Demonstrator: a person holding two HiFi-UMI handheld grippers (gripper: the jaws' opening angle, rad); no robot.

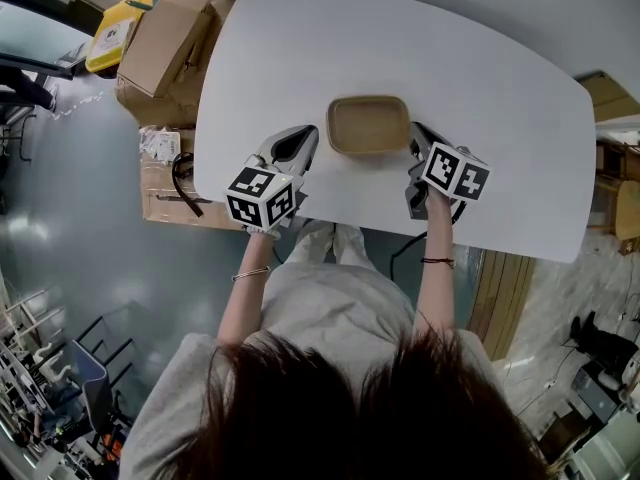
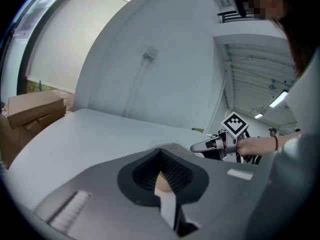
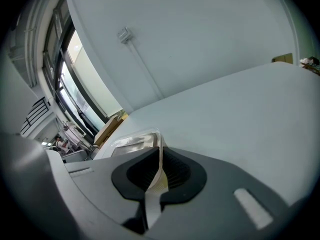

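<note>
Firmly, left tool (image 1: pixel 308 140) and right tool (image 1: pixel 416 136) clamp the thin-rimmed, round-cornered tan box (image 1: pixel 368 125).

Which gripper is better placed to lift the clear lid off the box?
Probably right: the right gripper is shut on the clear lid at its edge, while the left gripper pinches the brown box by its rim, suited to holding it down.

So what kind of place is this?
Probably a workshop or lab: cardboard boxes piled beside a white table, and a left hand-held gripper and right hand-held gripper clamped on a brown container.
</note>
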